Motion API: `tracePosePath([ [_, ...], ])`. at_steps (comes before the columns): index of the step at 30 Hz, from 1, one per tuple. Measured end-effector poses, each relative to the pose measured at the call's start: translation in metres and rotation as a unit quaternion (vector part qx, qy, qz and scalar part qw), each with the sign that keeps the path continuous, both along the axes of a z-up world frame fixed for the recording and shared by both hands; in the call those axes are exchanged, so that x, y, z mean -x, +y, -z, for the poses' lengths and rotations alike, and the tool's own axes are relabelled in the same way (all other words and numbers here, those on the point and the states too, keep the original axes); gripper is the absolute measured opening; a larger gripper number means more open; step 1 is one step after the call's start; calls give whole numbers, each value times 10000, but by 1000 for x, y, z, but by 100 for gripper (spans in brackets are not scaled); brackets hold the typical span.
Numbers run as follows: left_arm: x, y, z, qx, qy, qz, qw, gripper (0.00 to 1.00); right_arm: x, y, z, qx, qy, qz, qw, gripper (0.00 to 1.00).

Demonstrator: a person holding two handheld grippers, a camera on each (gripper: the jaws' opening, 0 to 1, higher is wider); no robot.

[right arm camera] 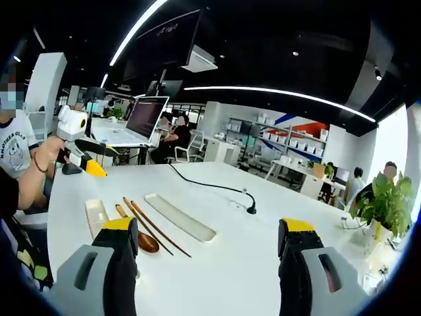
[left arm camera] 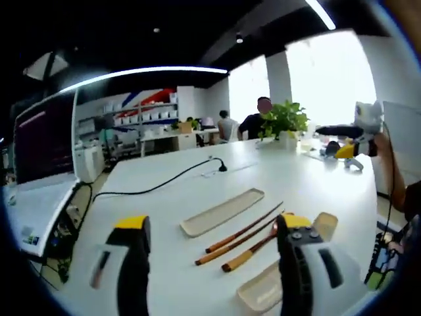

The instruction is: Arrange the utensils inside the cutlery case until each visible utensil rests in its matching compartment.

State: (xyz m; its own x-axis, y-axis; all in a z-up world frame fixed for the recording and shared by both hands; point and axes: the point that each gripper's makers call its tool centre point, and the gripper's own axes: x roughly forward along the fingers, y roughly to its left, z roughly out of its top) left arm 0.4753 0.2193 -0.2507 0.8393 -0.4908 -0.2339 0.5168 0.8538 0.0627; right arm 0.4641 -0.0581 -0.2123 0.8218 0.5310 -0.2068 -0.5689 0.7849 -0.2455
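the cutlery case lies apart in two shallow beige trays on a white table (left arm camera: 164,181). in the left gripper view the long tray (left arm camera: 222,211) lies toward the middle of the table, and the other tray (left arm camera: 263,288) sits at the near edge, partly behind that view's right jaw. between them lie two wooden chopsticks (left arm camera: 243,232) side by side and a wooden spoon (left arm camera: 253,253) just beside them, all resting on the bare tabletop, in neither tray. in the right gripper view the same set shows: the long tray (right arm camera: 179,216), the chopsticks (right arm camera: 152,226), the spoon (right arm camera: 141,237) with its dark bowl near the left jaw, and the second tray (right arm camera: 97,214) beyond it.

the left gripper (left arm camera: 214,227) hovers above the table with its jaws spread wide and nothing between them. the right gripper (right arm camera: 209,227) is likewise spread and empty.

a black cable (right arm camera: 217,187) runs across the table. a potted plant (left arm camera: 284,120) stands at the far end, and a laptop (right arm camera: 135,122) sits on a neighbouring desk.
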Motion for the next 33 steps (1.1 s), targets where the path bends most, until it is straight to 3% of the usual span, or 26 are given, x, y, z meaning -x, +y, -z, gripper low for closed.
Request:
tracePosePath([
  [6, -1, -10, 1, -265, 62, 182, 9995, 81, -4, 8, 3, 106, 51, -13, 9999, 91],
  [18, -6, -10, 14, -638, 256, 258, 9973, 74, -14, 15, 11, 290, 189, -89, 9994, 89],
  [22, -10, -17, 14, -815, 168, 431, 9956, 72, -18, 18, 15, 318, 257, -150, 9991, 88],
  [33, -17, -29, 32, -1525, 427, 780, 9843, 60, -31, 22, 35, 443, 554, -227, 9972, 84],
])
